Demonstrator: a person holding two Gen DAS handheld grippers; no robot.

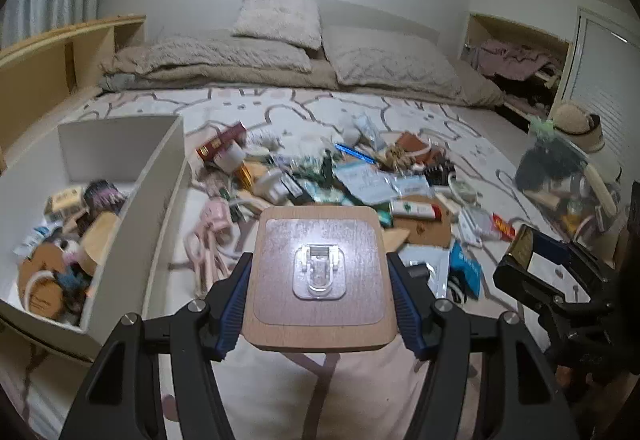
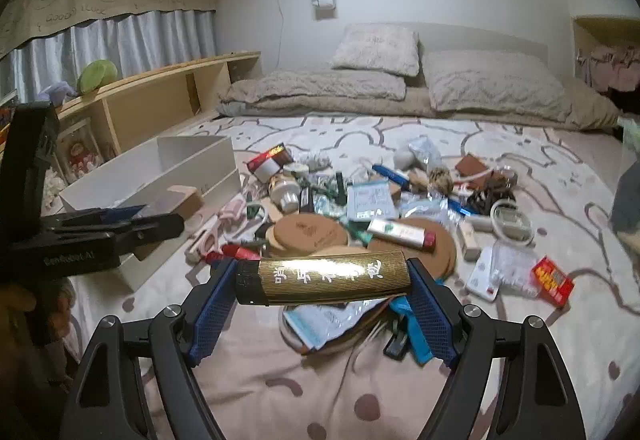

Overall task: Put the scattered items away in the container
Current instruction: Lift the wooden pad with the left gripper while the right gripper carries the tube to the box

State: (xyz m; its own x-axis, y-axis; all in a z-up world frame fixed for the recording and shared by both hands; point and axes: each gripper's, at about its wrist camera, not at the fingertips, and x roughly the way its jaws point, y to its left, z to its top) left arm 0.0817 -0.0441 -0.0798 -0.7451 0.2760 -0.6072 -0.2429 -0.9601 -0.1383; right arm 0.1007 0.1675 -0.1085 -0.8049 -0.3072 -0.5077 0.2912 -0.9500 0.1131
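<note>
My left gripper [image 1: 318, 272] is shut on a square wooden board [image 1: 320, 292] with a clear plastic hook on its face, held flat above the bed. In the right wrist view my right gripper [image 2: 322, 280] is shut on a gold tube with white characters [image 2: 328, 276], gripped end to end and raised over the clutter. The white open container [image 1: 120, 180] lies to the left with several items inside; in the right wrist view the white container [image 2: 180, 164] shows behind the left gripper [image 2: 120, 228]. A pile of scattered items [image 1: 340, 180] covers the middle of the bed.
Pillows and a folded blanket [image 1: 280, 56] lie at the bed's head. A wooden shelf unit [image 1: 60, 60] runs along the left side. A clear bag of things and a straw hat [image 1: 576, 128] sit at the right. Cork coasters [image 2: 308, 230] and a red packet [image 2: 552, 280] lie among the clutter.
</note>
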